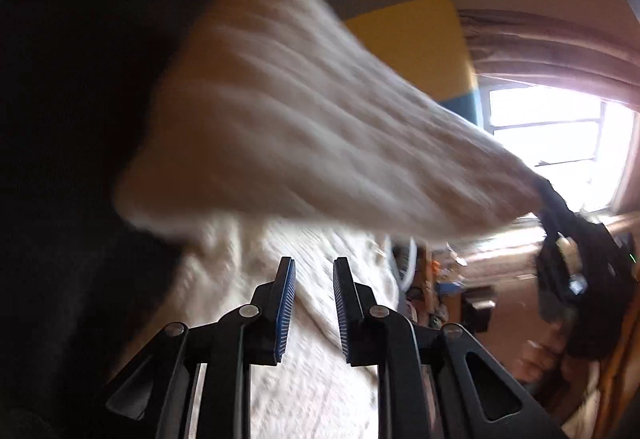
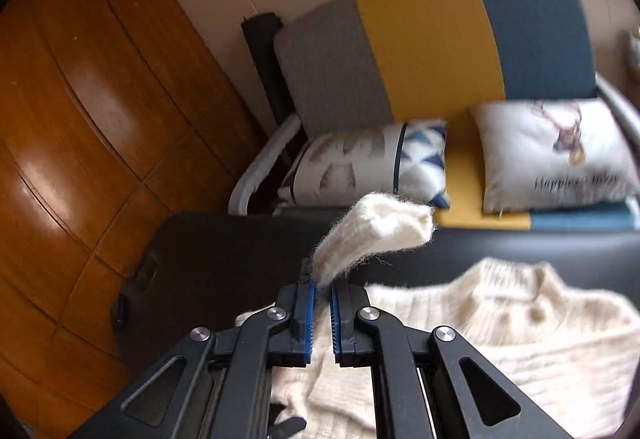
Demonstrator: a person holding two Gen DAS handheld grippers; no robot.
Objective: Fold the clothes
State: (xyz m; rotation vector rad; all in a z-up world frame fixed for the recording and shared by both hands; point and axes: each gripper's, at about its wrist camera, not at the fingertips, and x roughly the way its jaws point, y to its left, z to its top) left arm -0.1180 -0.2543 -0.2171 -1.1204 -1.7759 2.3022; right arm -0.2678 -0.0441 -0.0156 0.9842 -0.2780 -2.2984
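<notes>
A cream knitted sweater [image 2: 520, 339] lies on a black table [image 2: 220, 251]. My right gripper [image 2: 324, 289] is shut on one of its sleeves, just behind the cuff [image 2: 384, 227], which sticks up past the fingertips. In the left wrist view that sleeve [image 1: 300, 119] stretches, blurred, up and across to the right gripper [image 1: 550, 199], which is raised at the right. My left gripper [image 1: 314, 263] hovers low over the sweater's body [image 1: 320, 359]. Its jaws stand a little apart with no fabric pinched between the blue pads [image 1: 286, 311].
Behind the table stands a sofa [image 2: 420, 51] with grey, yellow and blue panels and two printed cushions [image 2: 552, 151]. A wooden wardrobe [image 2: 80, 99] fills the left side. A bright window [image 1: 560, 127] with curtains is at the back. A person's hand [image 1: 536, 359] holds the right gripper.
</notes>
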